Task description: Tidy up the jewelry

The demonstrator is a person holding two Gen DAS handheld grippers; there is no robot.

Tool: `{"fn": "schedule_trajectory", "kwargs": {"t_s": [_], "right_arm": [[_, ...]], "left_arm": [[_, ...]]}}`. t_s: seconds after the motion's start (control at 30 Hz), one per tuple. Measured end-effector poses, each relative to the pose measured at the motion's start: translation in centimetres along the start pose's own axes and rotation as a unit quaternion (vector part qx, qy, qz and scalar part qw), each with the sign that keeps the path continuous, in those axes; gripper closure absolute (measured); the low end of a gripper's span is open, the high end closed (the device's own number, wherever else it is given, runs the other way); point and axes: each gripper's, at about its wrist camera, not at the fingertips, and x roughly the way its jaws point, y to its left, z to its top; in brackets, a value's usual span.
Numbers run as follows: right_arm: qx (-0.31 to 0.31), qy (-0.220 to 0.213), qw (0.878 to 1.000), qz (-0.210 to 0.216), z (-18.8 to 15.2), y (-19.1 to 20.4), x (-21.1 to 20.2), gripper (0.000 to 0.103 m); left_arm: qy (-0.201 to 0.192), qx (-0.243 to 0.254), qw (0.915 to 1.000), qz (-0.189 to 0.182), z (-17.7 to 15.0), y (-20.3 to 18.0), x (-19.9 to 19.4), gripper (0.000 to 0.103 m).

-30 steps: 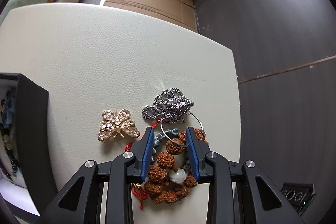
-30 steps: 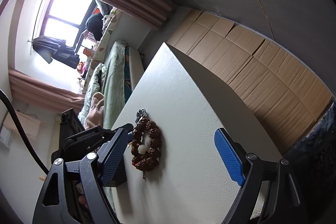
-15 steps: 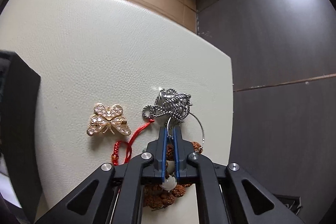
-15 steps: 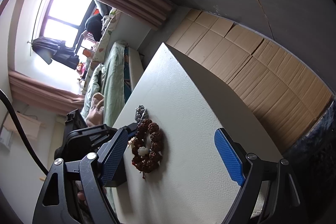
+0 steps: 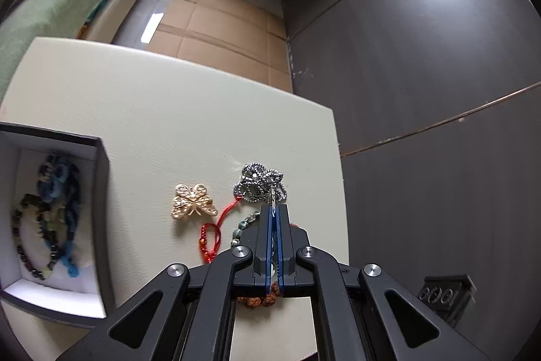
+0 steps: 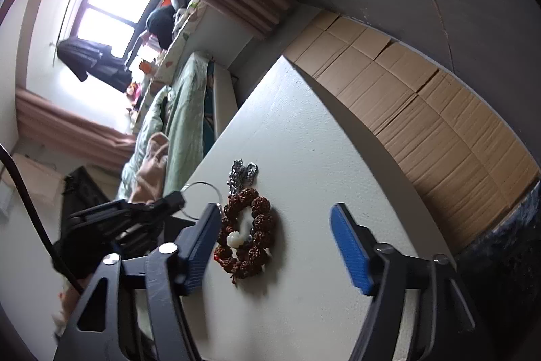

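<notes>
Left claw (image 5: 273, 212) pinched tight — right claw (image 6: 275, 237) spread wide.

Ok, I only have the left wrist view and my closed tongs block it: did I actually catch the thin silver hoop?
Observer: Yes. The silver hoop is pinched at the tip of the left tongs, and looks raised off the table.
Operator: Did the bracelet come along?
Observer: No, the brown bead bracelet lies flat on the table.
Operator: And the right tongs?
Observer: The right tongs are open and empty, near the bracelet.
</notes>
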Motion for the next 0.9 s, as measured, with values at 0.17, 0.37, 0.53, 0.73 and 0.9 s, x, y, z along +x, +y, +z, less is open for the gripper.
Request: {"fn": "schedule_trajectory", "kwargs": {"t_s": [0.17,0.37,0.53,0.73,0.9], "right_arm": [[-0.037,0.036,0.998,-0.027,0.1,1.9,2.2,0.05],[-0.089,0.056,0.992,-0.066,0.3,4.7,4.3,0.056],[-0.12,0.07,0.984,-0.107,0.6,6.1,6.0,0.056],[-0.148,0.101,0.969,-0.168,0.2,6.6,8.4,0.056],[-0.145,0.113,0.968,-0.173,0.6,6.8,8.4,0.083]], "left_arm": [[-0.018,0.009,0.9998,-0.004,0.6,0.8,-1.7,0.102],[-0.035,0.011,0.9993,-0.008,0.3,1.8,-4.4,0.102],[-0.046,0.007,0.9988,-0.016,0.1,2.7,-6.3,0.102],[-0.068,0.003,0.9974,-0.024,-0.2,3.8,-9.0,0.102],[-0.085,-0.001,0.9962,-0.02,-0.5,5.3,-11.2,0.102]]}}
